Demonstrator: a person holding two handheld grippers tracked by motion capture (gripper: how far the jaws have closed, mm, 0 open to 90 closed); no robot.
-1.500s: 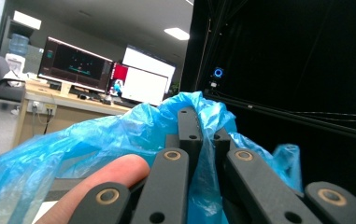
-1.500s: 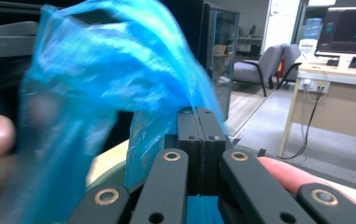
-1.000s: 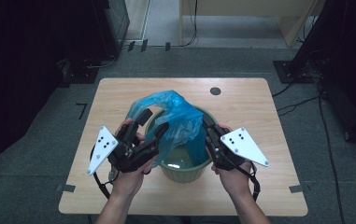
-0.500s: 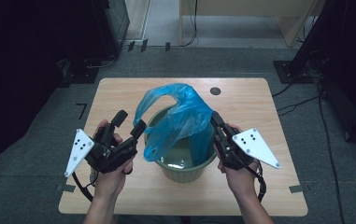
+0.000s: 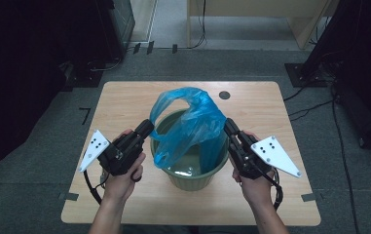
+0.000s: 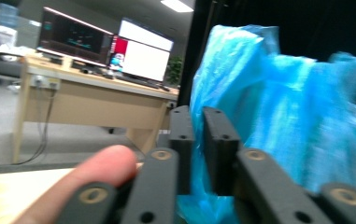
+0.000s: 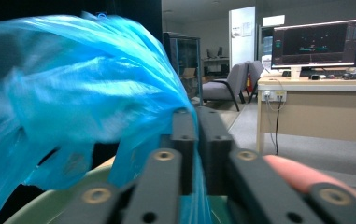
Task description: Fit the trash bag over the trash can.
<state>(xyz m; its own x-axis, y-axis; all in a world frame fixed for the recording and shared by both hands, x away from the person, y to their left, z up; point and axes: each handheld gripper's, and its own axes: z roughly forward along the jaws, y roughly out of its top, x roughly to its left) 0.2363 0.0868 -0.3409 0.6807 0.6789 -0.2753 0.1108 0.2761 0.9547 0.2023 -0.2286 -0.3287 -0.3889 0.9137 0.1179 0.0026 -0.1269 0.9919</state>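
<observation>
A blue plastic bag [image 5: 188, 122] rises out of a green bin [image 5: 193, 178] at the middle of the wooden table [image 5: 124, 97]. At the bin's left rim my left gripper [image 5: 146, 127] has just closed on the bag's left edge; the left gripper view has blue film [image 6: 283, 107] pinched between the jaws of the left gripper [image 6: 198, 112]. On the bin's right rim my right gripper [image 5: 229, 126] holds the bag's right edge. Its jaws have just eased apart slightly, and in the right gripper view the film [image 7: 87, 79] still runs between the jaws of that gripper [image 7: 196, 114] above the bin rim [image 7: 59, 200].
A small black round insert [image 5: 224, 95] sits in the tabletop behind the bin. Dark equipment and cables stand on the floor around the table. A desk with monitors [image 7: 320, 44] is farther off in the room.
My left gripper swung out to the left with open jaws, then came back to the bin's left rim and shut on the bag's edge. The bag now hangs stretched between both grippers.
</observation>
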